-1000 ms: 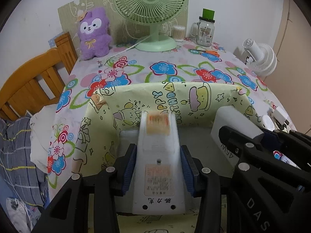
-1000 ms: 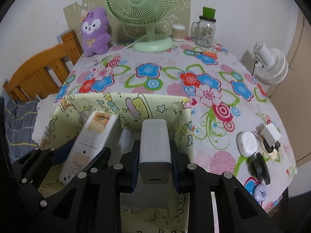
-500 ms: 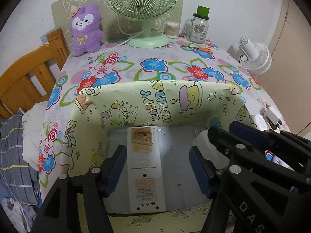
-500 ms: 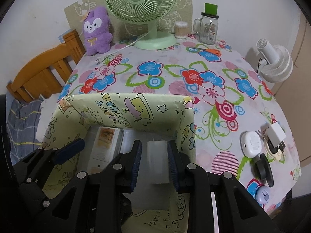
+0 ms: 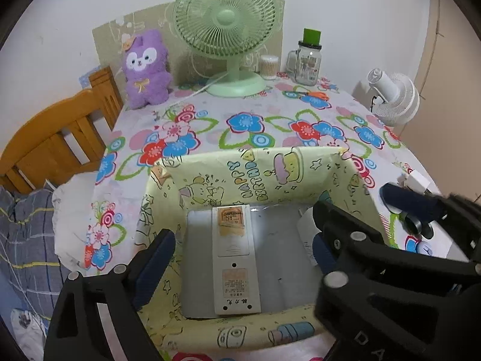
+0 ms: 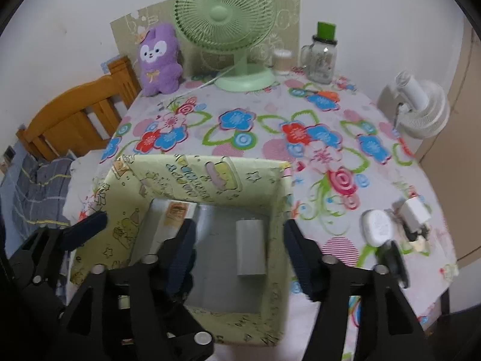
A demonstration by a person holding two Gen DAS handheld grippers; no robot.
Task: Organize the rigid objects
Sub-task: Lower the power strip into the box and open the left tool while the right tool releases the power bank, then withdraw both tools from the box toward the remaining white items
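Both items dropped since the earlier frame: remote (image 5: 234, 255) and charger (image 6: 250, 248) lie flat in the box (image 5: 300, 168) (jaws opening, nothing between), so left gripper (image 5: 240, 258) and right gripper (image 6: 240, 252) should lift straight clear.

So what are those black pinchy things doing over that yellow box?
They are tidying small things into the box. The left tongs are opening over a white remote lying inside. The right tongs are opening over a grey charger block beside it. Neither is gripped. More gadgets wait on the flowery tablecloth.
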